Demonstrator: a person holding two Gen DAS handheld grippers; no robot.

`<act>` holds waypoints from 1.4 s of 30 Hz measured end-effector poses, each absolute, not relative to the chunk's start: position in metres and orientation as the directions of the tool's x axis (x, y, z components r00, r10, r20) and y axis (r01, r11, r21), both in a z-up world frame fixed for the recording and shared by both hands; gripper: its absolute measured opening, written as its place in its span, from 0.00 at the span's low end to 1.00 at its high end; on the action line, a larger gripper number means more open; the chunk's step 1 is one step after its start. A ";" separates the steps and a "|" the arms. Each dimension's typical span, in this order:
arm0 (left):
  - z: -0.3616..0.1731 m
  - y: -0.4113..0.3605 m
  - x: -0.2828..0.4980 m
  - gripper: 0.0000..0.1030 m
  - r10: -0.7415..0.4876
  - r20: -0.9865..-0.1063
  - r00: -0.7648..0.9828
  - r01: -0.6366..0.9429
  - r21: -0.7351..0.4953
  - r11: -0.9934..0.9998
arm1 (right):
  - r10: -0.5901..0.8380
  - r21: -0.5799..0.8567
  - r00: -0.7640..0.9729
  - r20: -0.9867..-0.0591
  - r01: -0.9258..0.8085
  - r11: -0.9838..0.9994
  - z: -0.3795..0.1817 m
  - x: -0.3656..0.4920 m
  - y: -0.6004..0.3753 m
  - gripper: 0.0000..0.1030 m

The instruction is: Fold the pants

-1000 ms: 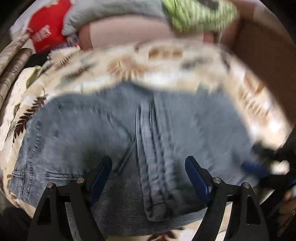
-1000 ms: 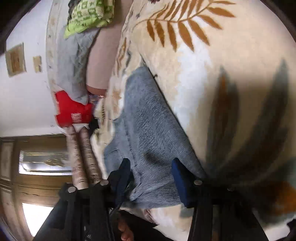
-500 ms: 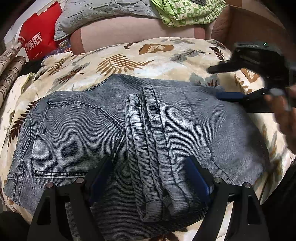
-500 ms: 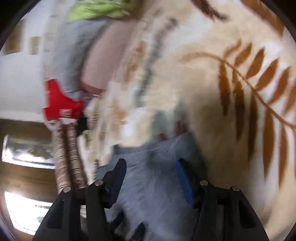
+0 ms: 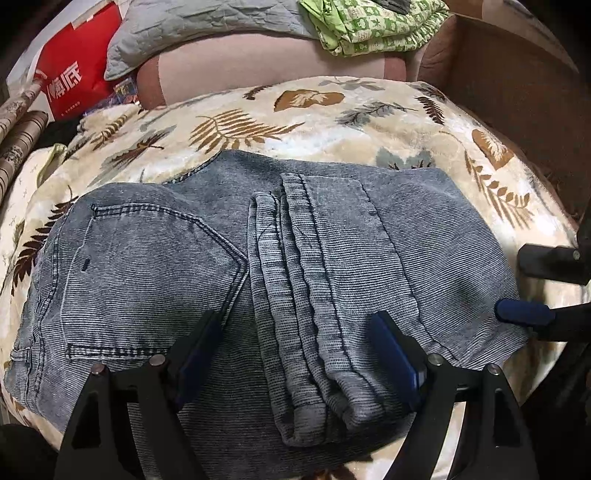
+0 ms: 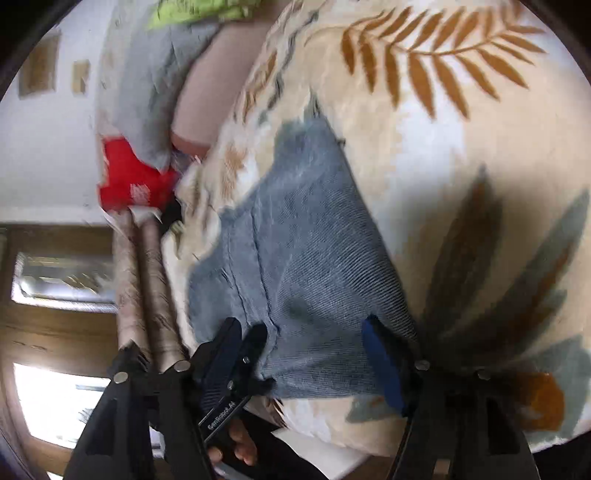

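Grey-blue jeans [image 5: 147,266] lie folded on a cream leaf-print blanket [image 5: 332,122], back pocket to the left and the leg hems stacked down the middle. My left gripper [image 5: 295,354] stands open over the near edge, one blue pad on either side of the hem stack. At the jeans' right edge is my right gripper [image 5: 511,284]. In the right wrist view its jaws [image 6: 303,358] are opening, and the jeans' corner [image 6: 306,258] lies between them with no pad pressing on it. A hand [image 6: 240,443] holds the left gripper at the bottom left there.
Behind the blanket is a pink sofa back [image 5: 258,59] with a grey quilted pillow [image 5: 192,29] and a folded green cloth [image 5: 373,26]. A red bag [image 5: 74,81] and patterned rolls [image 5: 18,122] are at the left. A brown box [image 5: 509,66] stands at the right.
The right gripper swung up to the jeans' far right corner, then came back down to the right edge with its jaws wider. The left gripper has stayed open over the hems.
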State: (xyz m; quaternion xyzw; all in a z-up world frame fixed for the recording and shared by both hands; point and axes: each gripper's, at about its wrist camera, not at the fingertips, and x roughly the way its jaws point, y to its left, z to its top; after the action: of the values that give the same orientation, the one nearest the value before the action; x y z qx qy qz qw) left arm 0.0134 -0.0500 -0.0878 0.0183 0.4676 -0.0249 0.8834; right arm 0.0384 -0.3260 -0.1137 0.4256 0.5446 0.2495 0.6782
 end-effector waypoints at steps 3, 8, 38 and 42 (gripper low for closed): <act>-0.065 -0.033 0.004 0.81 -0.027 -0.796 0.605 0.002 -0.032 0.999 | 0.785 0.841 0.324 -0.528 0.068 0.537 -0.083 0.029 -0.328 0.69; -0.058 -0.006 -0.008 0.81 -0.008 -0.801 0.599 -0.069 -0.062 0.996 | 0.784 0.832 0.314 -0.535 0.034 0.554 -0.088 0.018 -0.320 0.82; -0.053 0.125 -0.033 0.81 0.033 -0.753 0.657 -0.327 -0.246 0.912 | 0.887 0.901 0.169 -0.430 0.021 0.433 -0.098 0.023 -0.218 0.80; -0.052 0.113 -0.028 0.81 0.015 -0.761 0.648 -0.310 -0.246 0.918 | 0.886 0.902 0.203 -0.416 -0.031 0.430 -0.077 0.017 -0.233 0.80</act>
State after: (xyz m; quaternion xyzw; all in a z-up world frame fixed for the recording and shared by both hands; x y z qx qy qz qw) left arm -0.0283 0.1132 -0.0516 -0.1803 0.4093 0.0915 0.8897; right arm 0.0171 -0.2326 -0.0766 0.4056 0.5272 0.3469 0.6612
